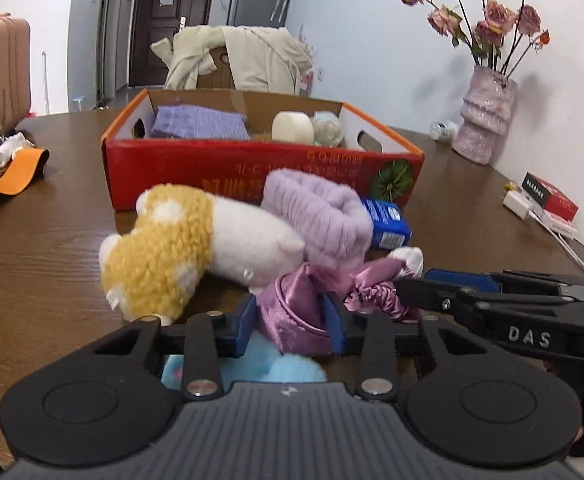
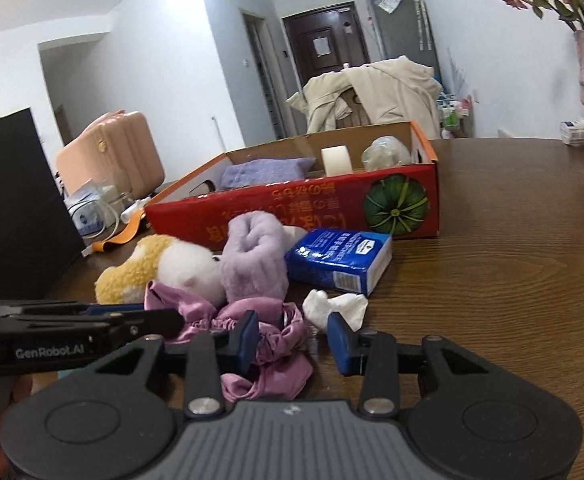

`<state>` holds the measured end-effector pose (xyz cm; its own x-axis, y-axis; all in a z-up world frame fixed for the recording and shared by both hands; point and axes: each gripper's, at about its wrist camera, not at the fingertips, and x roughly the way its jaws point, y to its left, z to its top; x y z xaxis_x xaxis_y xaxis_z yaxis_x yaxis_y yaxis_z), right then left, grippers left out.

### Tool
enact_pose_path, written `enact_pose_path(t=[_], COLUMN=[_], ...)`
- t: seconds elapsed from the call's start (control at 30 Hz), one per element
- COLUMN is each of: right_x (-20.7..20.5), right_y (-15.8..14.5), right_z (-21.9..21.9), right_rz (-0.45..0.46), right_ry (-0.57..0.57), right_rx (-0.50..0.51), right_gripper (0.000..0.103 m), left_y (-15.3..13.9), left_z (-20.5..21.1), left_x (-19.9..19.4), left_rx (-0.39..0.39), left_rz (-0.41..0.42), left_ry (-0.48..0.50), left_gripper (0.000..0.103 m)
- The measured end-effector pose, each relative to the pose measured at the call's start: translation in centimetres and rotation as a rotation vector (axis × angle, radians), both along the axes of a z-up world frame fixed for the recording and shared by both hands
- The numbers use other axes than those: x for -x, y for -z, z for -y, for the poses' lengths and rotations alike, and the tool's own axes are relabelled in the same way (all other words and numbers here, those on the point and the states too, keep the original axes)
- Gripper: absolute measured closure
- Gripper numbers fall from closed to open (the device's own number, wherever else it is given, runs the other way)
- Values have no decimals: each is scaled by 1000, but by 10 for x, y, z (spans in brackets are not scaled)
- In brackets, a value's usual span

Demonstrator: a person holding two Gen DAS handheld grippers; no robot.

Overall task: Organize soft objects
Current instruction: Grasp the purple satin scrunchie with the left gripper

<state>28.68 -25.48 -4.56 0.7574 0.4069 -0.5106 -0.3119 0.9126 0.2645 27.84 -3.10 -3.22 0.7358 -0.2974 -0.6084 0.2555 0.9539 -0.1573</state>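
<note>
A purple satin cloth point(image 1: 292, 308) lies bunched at the near edge of the pile. My left gripper point(image 1: 290, 324) is shut on a fold of it, both blue pads pressing in. My right gripper point(image 2: 292, 342) is open around the same satin cloth point(image 2: 276, 368): the left pad touches it and bare table shows beside the right pad. Behind lie a yellow and white plush toy point(image 1: 180, 248), a lilac fluffy roll point(image 1: 324, 216), a blue tissue pack point(image 2: 340, 256) and a white crumpled piece point(image 2: 336, 306). A light blue fluffy thing point(image 1: 276, 364) sits under my left gripper.
A red cardboard box point(image 1: 252, 172) stands behind the pile and holds a purple towel point(image 1: 200, 122), a white roll and a clear ball. A vase of roses point(image 1: 488, 116) is at the far right, an orange strap point(image 1: 16, 176) at the left, and a black bag point(image 2: 12, 208) nearby.
</note>
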Motion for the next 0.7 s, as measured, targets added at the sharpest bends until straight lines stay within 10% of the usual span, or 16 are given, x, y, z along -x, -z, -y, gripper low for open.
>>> enact_pose_path(t=[0.33,0.7], right_x=[-5,31], right_y=[12,-15], right_z=[-3,-2], right_rz=[-83,58], right_ry=[-77,-62], right_rx=[-33,-26], right_gripper=[85,97], left_y=[-2,-44], left_z=[13,17], left_x=[4,39], left_rx=[-23,-25], left_rz=[17,142], left_ry=[18,17], left_gripper=[83,89])
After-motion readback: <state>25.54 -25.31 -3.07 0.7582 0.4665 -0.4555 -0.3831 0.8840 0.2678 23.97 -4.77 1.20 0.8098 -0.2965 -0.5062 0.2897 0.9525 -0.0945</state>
